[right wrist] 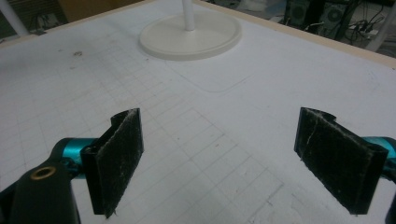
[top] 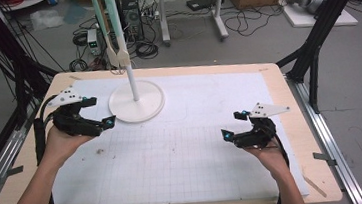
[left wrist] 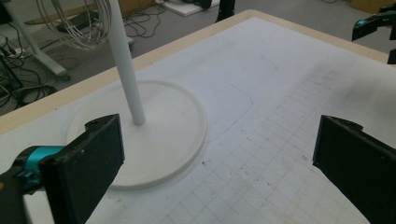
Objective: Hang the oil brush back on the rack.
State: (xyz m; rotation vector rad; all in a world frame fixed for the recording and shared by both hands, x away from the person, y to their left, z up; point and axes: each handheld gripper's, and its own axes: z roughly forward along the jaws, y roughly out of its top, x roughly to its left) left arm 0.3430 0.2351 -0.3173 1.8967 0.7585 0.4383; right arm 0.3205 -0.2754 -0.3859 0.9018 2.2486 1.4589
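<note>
While you hover both over the surface (top: 297, 181), your left hand-held gripper (top: 100, 112) at centre left has jaws wide, empty, aimed at the white stand (top: 136, 102) just beside it, likely the target. Utensils (top: 116, 53) hang from its top, upper centre. Right hand-held gripper (top: 234, 125), lower right, is wide and empty, well apart.

1. The white gridded mat (top: 183, 147) looks like matt paper, scuffed and speckled with dark marks.
2. The table (top: 310, 160) edge shows pale, smooth wood.
3. The stand (top: 136, 102) looks like smooth white plastic with a slight sheen.
4. The right gripper (right wrist: 219, 154) has matt black, fuzzy, linty pads.
5. The left gripper (left wrist: 215, 158) looks like smoother matt black plastic with glossy teal fittings.
</note>
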